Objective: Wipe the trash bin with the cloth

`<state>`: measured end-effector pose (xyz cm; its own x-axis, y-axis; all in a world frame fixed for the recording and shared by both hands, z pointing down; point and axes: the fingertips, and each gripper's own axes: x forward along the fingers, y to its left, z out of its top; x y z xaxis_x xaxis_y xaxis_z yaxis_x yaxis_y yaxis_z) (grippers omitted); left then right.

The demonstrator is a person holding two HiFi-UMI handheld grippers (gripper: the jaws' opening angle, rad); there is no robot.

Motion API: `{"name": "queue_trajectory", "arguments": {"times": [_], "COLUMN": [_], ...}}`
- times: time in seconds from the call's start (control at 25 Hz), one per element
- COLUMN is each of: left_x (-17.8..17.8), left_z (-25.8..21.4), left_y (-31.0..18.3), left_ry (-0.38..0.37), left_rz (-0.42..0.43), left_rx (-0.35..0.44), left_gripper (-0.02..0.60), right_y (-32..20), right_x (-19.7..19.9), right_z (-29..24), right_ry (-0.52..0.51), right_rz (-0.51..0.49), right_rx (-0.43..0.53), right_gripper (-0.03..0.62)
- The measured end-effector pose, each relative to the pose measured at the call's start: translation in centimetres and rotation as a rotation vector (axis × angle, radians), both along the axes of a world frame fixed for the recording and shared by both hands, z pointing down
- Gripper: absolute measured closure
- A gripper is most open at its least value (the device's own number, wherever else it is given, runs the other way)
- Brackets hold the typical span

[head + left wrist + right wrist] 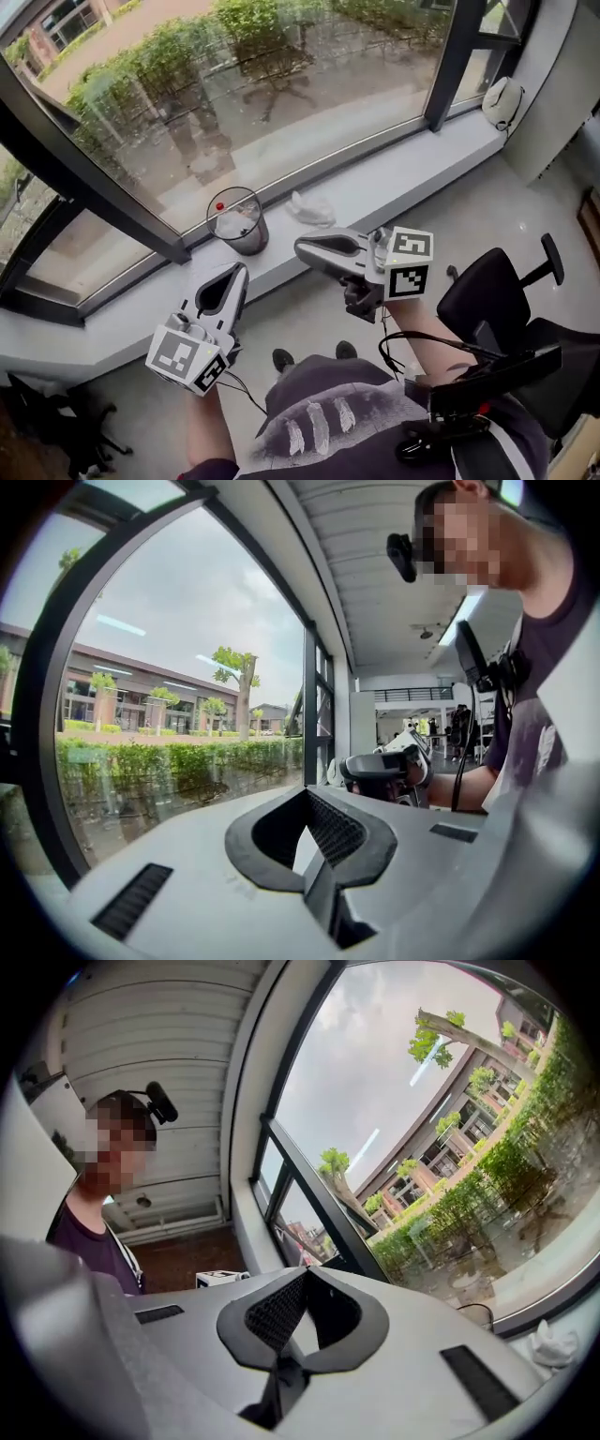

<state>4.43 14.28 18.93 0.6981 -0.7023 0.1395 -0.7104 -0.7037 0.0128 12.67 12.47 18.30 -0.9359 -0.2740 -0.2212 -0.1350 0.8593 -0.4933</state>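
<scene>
Head view: L gripper point(234, 277) and R gripper point(303, 249) held up, jaws of both pressed together, nothing between. Upright trash bin point(238, 221) on window sill point(412, 173), 12 o'clock of L gripper, apart. Cloth point(312, 208) at bin's 3 o'clock, near.

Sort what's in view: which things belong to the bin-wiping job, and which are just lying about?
Job:
- trash bin on the window ledge
- cloth, crumpled on the ledge beside the bin
- left gripper and right gripper, both shut and empty

Lying about:
- office chair
- white object at the ledge's far end
</scene>
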Motion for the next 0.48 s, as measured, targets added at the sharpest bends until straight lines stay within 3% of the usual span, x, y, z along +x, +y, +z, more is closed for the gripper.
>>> {"name": "queue_trajectory", "arguments": {"times": [0.16,0.48], "left_x": [0.3,0.4], "left_z": [0.9,0.9], "left_y": [1.2,4.1], "left_ry": [-0.026,-0.06], "left_rz": [-0.107,-0.182], "left_rx": [-0.043,-0.052], "left_gripper": [0.584,0.584], "right_y": [0.7,3.5], "right_x": [0.4,-2.2], "right_z": [1.3,0.8], "right_ry": [-0.005,0.031], "right_rz": [-0.089,-0.214], "right_rx": [-0.011,0.025], "right_gripper": [0.595,0.594]}}
